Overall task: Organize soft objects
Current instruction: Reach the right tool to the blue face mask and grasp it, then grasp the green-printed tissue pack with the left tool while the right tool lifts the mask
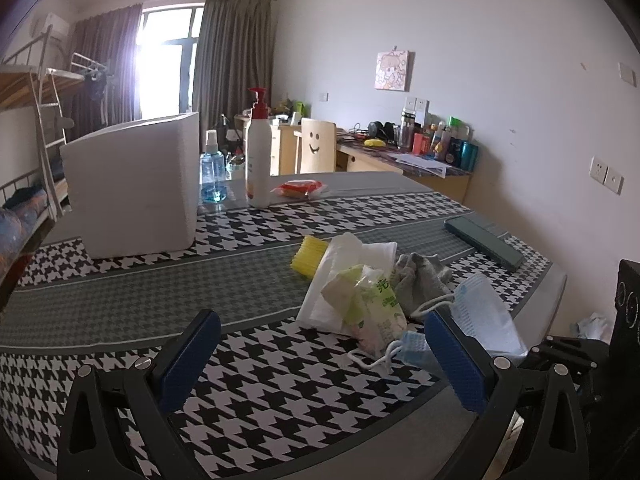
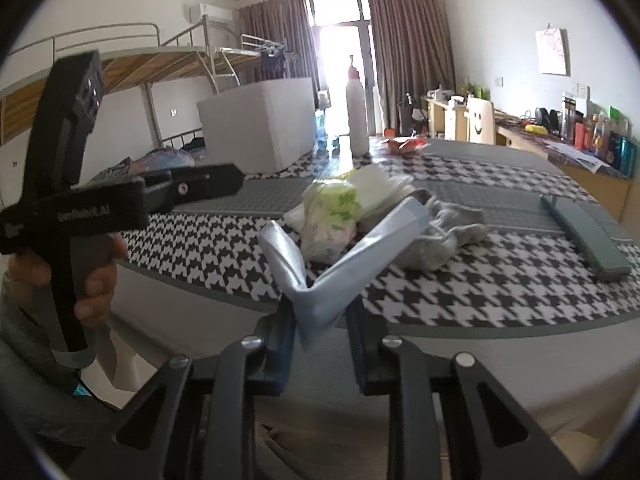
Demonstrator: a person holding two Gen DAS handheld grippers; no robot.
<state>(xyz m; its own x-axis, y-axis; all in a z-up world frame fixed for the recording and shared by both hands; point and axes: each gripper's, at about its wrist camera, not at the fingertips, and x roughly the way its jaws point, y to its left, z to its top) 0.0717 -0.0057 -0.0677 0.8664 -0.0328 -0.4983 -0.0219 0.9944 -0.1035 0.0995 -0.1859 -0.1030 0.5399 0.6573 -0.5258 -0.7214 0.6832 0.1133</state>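
Observation:
A pile of soft things lies on the houndstooth table point(image 1: 256, 392): a green tissue pack point(image 1: 376, 312), white tissues point(image 1: 332, 280), a grey sock point(image 1: 424, 280), a yellow cloth point(image 1: 310, 254) and a blue face mask point(image 1: 484, 316). My left gripper point(image 1: 320, 356) is open and empty, just in front of the pile. My right gripper point(image 2: 320, 340) is shut on the blue face mask point(image 2: 340, 264) and holds it near the table's front edge. The pack point(image 2: 332, 216) and the sock point(image 2: 444, 228) lie behind it. The left gripper's body point(image 2: 120, 200) shows at the left.
A white foam box point(image 1: 136, 184) stands at the back left. A pump bottle point(image 1: 258, 152), a blue spray bottle point(image 1: 212, 172) and a red packet point(image 1: 298, 190) are behind. A green flat case point(image 1: 484, 242) lies at the right. A bunk bed and a desk stand beyond.

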